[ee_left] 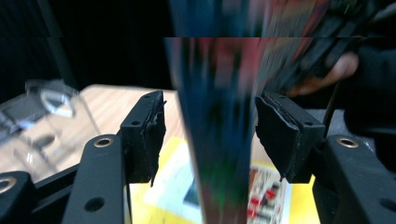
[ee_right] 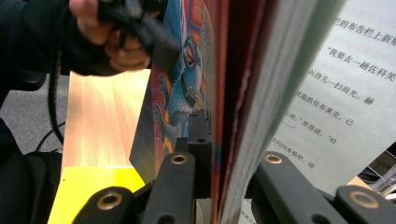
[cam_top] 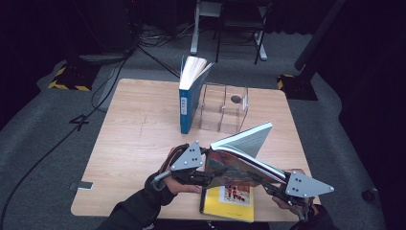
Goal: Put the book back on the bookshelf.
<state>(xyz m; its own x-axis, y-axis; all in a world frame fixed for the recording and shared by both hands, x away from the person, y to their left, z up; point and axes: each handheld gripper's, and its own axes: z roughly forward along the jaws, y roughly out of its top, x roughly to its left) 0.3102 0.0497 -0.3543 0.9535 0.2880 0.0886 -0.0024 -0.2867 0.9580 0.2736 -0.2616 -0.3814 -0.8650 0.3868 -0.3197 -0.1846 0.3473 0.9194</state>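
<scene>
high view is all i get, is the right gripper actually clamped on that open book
Observer: Yes. In the right gripper view the right gripper is shut on the book, pinching the cover and a block of pages.
Operator: and the left one
Observer: In the left gripper view the left gripper is open; the book's edge stands between its pads with a gap on each side.
Operator: whats on the cover
Observer: A blue illustrated creature on a red cover, seen in the right gripper view; the open page carries Chinese print.
</scene>
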